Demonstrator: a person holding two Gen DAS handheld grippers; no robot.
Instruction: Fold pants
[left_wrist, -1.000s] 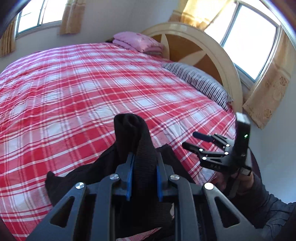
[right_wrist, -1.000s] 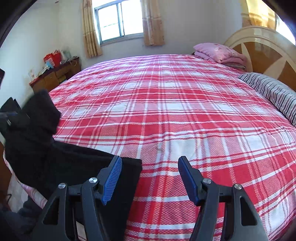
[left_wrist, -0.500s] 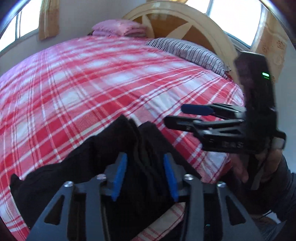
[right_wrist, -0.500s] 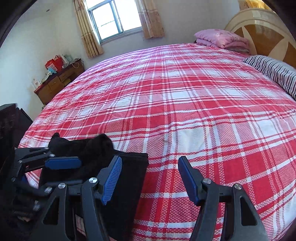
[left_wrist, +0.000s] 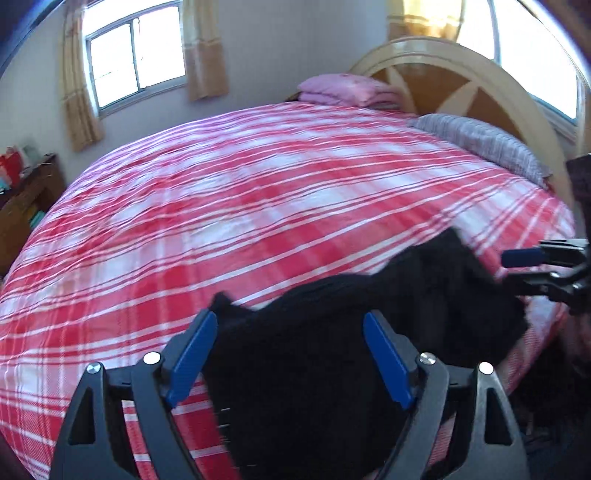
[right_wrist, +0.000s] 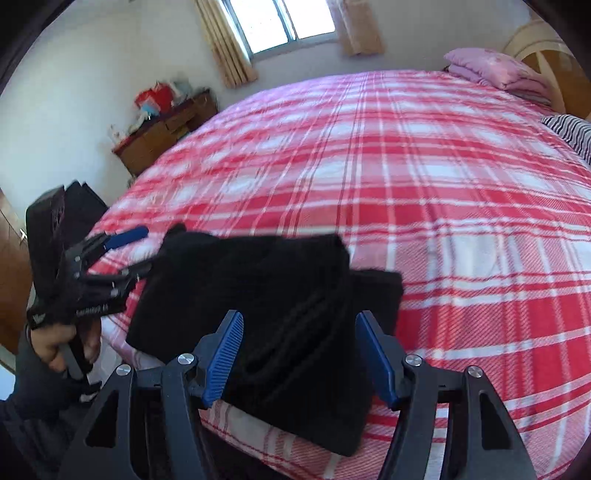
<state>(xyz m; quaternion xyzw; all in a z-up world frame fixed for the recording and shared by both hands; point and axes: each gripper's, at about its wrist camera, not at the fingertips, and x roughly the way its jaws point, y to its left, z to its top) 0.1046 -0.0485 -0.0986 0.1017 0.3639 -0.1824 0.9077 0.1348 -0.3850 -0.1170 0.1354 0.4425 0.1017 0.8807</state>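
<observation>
Nearest, the left hand-held gripper (left_wrist: 290, 354) and right hand-held gripper (right_wrist: 299, 356) both stand with jaws spread wide, gripping nothing. Just beyond them, the soft black knit pants (right_wrist: 266, 295) lie bundled in thick layers at the near edge of the red-and-white plaid bed (right_wrist: 424, 177). They look light, limp and unslippery; a folded edge or corner seems the best hold.

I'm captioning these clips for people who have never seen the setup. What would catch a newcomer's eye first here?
First the red-and-white plaid bedspread, which fills most of both views. Next the black pants, bunched in a dark heap at the bed's near edge, with the right gripper open above them and the left gripper open too. Farther back, folded pink bedding sits by the arched wooden headboard.
</observation>
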